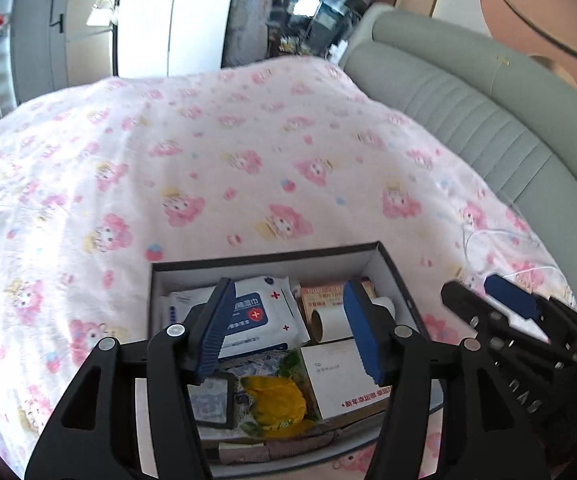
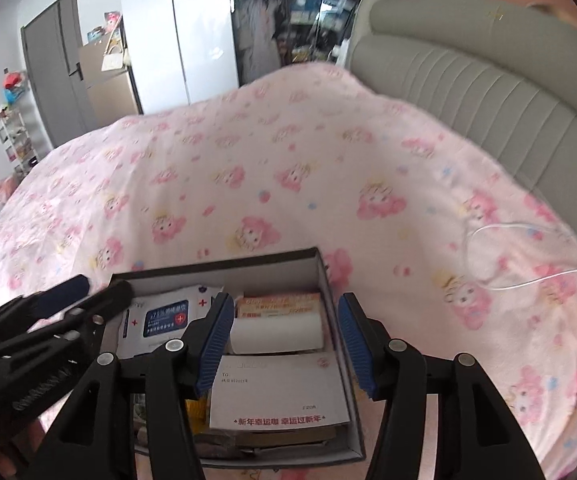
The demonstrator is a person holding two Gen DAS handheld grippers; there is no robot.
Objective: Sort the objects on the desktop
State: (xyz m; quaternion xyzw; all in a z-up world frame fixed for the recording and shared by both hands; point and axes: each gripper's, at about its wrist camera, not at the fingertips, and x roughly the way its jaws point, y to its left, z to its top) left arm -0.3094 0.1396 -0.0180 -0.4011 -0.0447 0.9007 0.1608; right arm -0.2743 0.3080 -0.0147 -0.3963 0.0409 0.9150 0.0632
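box [image 1: 392, 276] of sorted items sits on the pink bedspread [image 1: 208, 152], directly below both grippers. left gripper [image 1: 288, 330] hangs spread and empty over the wipes pack [image 1: 260, 316] and paper roll [image 1: 330, 322]; right gripper [image 2: 286, 346] hangs spread and empty over the white card [image 2: 280, 392].

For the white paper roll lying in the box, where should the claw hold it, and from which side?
Grip the white paper roll across its round body, coming from above: it lies on its side and the box wall blocks a sideways approach. The right claw, open, hovers above it.
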